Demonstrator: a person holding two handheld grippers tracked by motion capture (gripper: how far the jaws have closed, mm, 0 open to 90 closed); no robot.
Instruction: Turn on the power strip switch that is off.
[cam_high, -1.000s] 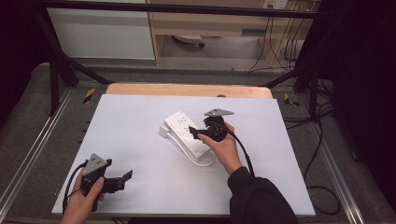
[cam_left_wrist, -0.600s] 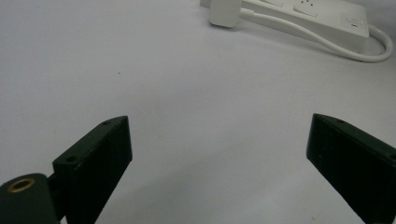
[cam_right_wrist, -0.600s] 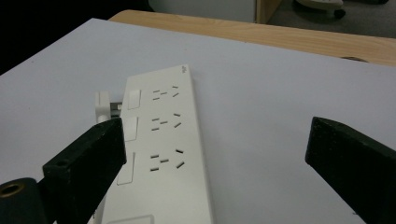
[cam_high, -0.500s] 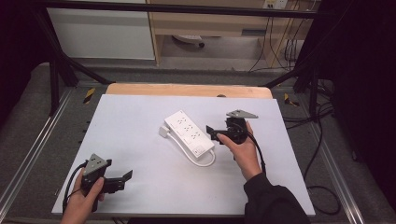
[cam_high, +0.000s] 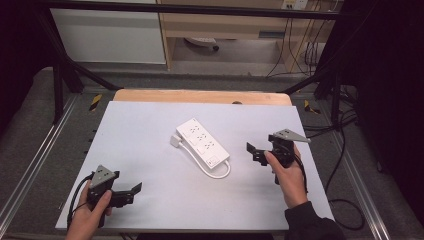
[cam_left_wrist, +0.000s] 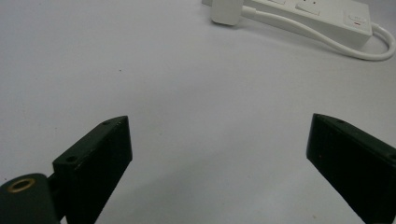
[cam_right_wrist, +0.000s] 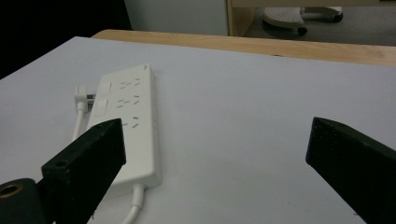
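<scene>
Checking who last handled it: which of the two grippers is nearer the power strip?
The right gripper, just right of the white power strip, with open, empty jaws. The left gripper sits far off by the table's near left corner.

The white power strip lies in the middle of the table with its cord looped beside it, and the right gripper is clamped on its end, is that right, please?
Not quite. The white power strip does lie mid-table with its cord looped beside it, but the right gripper is not clamped on it. The high view shows it apart from the strip, off to its right, and the right gripper view shows its jaws wide open with nothing between them.
</scene>
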